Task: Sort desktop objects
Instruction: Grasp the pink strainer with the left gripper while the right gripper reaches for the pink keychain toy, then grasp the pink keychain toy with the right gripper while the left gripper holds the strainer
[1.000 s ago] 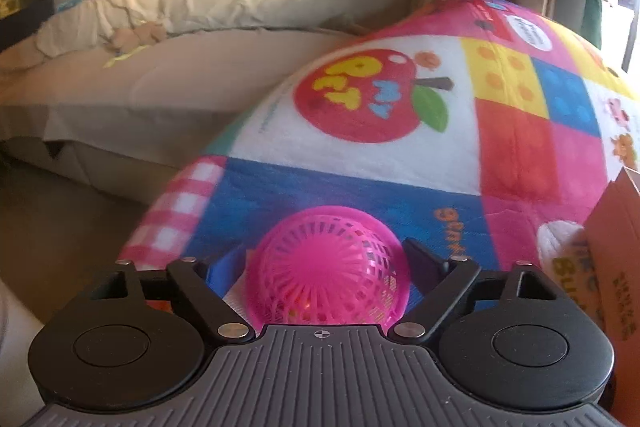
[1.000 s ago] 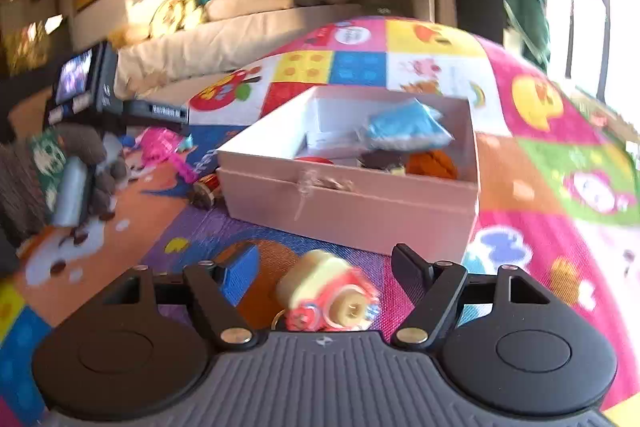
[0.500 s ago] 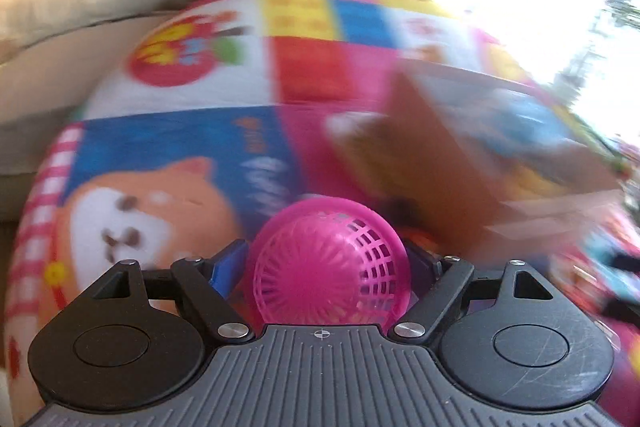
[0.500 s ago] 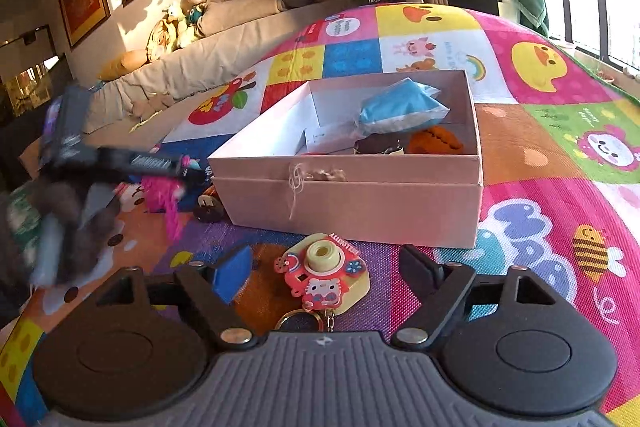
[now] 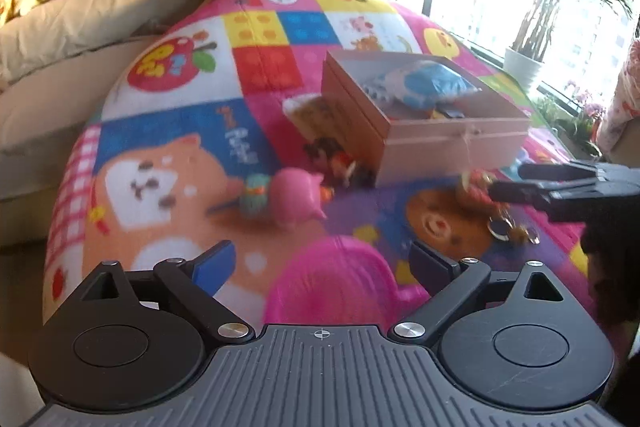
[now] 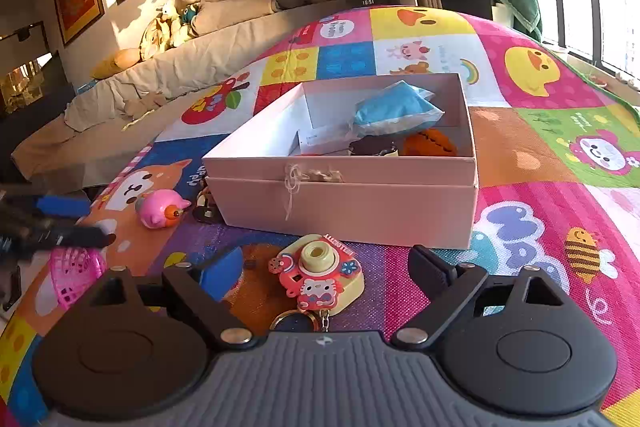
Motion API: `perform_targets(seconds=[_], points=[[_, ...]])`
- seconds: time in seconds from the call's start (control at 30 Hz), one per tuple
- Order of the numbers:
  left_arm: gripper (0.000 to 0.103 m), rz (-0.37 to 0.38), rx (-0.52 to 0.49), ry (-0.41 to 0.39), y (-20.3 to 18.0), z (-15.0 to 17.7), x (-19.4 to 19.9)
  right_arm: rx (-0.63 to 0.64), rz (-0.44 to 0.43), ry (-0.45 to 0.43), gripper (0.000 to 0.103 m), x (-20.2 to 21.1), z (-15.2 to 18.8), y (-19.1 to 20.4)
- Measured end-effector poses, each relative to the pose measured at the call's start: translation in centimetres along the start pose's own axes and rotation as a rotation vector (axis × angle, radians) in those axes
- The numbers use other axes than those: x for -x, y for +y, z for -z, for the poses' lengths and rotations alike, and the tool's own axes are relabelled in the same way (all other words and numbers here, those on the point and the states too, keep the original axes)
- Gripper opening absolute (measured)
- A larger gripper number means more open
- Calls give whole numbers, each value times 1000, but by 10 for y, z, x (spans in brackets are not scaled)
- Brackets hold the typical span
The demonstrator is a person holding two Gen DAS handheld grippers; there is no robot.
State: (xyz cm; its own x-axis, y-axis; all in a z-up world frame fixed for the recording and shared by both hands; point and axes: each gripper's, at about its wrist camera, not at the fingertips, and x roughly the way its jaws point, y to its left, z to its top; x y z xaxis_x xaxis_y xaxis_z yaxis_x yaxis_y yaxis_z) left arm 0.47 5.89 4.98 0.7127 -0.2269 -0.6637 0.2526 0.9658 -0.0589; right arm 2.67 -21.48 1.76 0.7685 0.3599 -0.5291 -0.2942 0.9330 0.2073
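Observation:
My left gripper [image 5: 322,263] has its jaws opening. The pink mesh basket [image 5: 332,287] is blurred just below and between the fingers, and the pads stand clear of it. In the right wrist view that basket [image 6: 74,277] lies on the mat under the left gripper's fingers [image 6: 80,239]. My right gripper [image 6: 328,269] is also opening. A toy camera keychain [image 6: 320,273] lies flat on the mat between its fingers, untouched. Behind it stands the open pink box [image 6: 348,203], holding a blue packet [image 6: 394,109] and other small things.
A pink pig toy [image 6: 160,209] and a small dark figure [image 6: 204,209] lie by the box's left corner. The colourful play mat [image 6: 532,163] stretches to the right of the box. A beige sofa [image 6: 168,75] with plush toys borders the mat's far left.
The left gripper swung from facing the sofa toward the box and let go of the pink basket. The right gripper released the toy camera, which now lies flat, and its jaws widened.

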Motion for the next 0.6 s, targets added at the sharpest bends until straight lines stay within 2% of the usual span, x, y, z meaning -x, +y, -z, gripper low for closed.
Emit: perform_targets(seconds=[0.13,0.27,0.37,0.43,0.6], points=[[100,-52,-29,22,-6,16,8,9,5,-1,92,0,0,1],[100,-51,-48,70,-11,28,0,29,11,-1,94,-1,1,5],[100,-112,-77,74,-13,29,-11,44,18,-1,96,0,1,8],[100,-188,-96,67,-8,24,-17,47,24,-3,97,0,2,9],[100,-447,-99,-10,22,6,-17,50,29,-10,98,1,2,9]])
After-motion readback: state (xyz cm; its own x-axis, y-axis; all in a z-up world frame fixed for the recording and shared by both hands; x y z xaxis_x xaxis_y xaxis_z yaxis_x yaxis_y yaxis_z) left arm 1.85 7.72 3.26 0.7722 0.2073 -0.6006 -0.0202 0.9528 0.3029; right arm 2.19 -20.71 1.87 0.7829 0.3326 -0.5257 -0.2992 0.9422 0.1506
